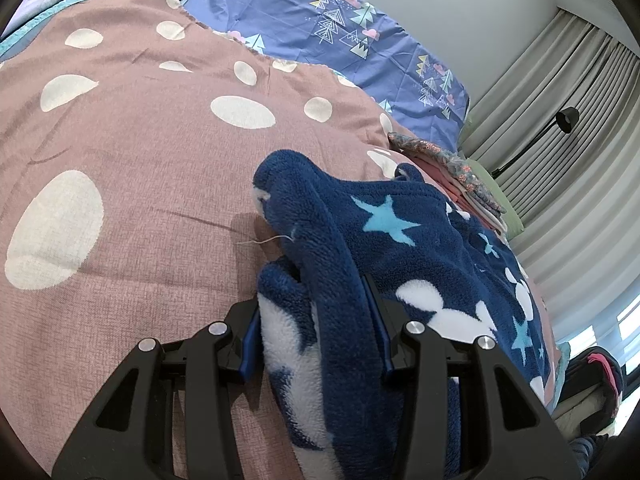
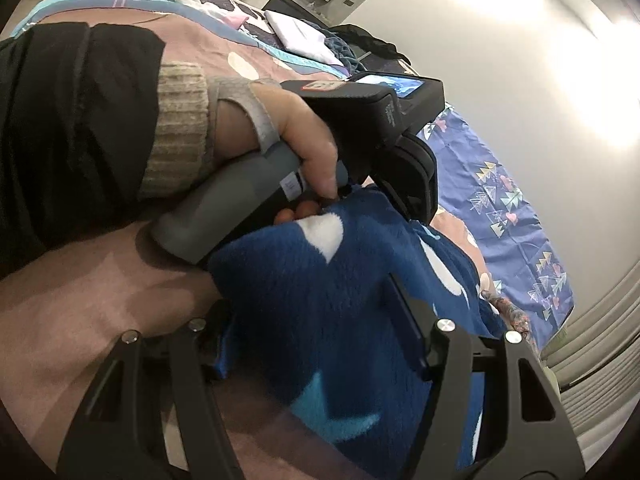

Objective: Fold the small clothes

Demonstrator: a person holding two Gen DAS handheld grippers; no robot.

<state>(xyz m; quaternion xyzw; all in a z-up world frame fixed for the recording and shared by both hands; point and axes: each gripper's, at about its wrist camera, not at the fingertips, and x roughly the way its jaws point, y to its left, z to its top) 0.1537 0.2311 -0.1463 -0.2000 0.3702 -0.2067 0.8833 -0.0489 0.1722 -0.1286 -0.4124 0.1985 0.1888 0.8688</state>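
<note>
Your left gripper (image 1: 316, 320) is clamped on a bunched fold of the fleece (image 1: 400, 264). Your right gripper (image 2: 320, 320) stands part-open around the same fleece; its grip cannot be confirmed. The fleece lies on the bedspread (image 1: 140, 168).

No legible txt anywhere. Red-white sticker (image 2: 322, 86) on top of left gripper's camera block (image 2: 360, 120) and small print on its side: too blurred to read.

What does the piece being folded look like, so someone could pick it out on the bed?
On the pink bedspread with cream dots, near the folded pile, lies a fleece garment. It alone is fluffy navy with blue stars and white patches.
</note>
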